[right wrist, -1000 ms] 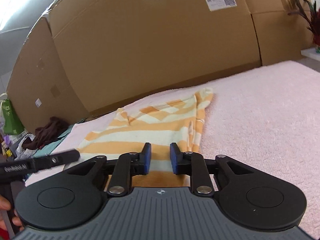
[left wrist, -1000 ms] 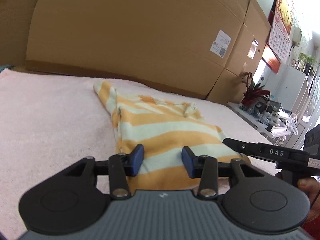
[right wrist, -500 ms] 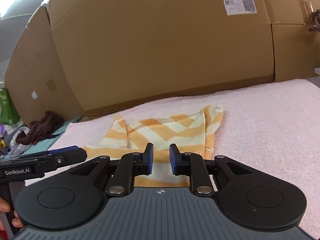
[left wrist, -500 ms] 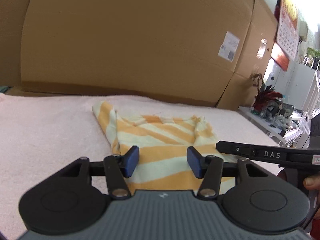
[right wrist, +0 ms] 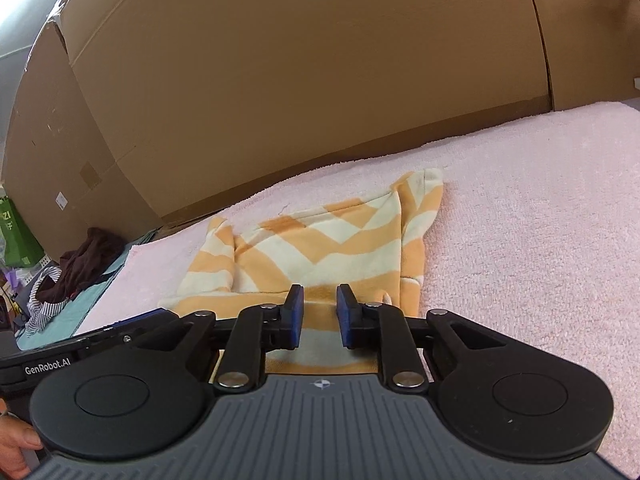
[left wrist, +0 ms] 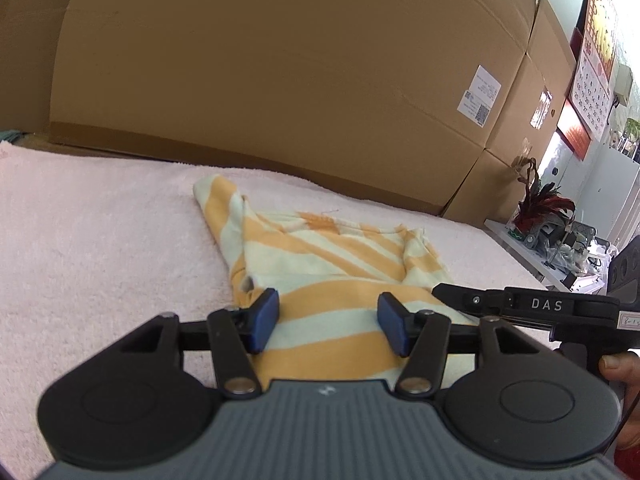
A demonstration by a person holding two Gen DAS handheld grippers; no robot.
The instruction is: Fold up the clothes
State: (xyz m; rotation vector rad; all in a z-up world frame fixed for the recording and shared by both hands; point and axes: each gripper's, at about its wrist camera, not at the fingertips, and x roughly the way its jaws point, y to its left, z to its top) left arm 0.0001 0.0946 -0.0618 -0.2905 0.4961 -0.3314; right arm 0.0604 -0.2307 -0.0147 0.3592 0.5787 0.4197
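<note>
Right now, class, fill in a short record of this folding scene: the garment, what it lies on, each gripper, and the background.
garment: orange and cream striped shirt, partly folded, lying flat
surface: pink towel under the shirt
left gripper: open, above the shirt's near edge, holding nothing
right gripper: open, narrower gap, above the near edge, holding nothing
background: cardboard boxes behind the towel
side: dark clothes pile

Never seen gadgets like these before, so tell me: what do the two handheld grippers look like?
Both match: black linkage arms with silver rivets, blue finger pads, and a ribbed grey body. The left gripper carries "GenRobot.AI" lettering on its side; the right gripper shows "DAS" and a small white label.
</note>
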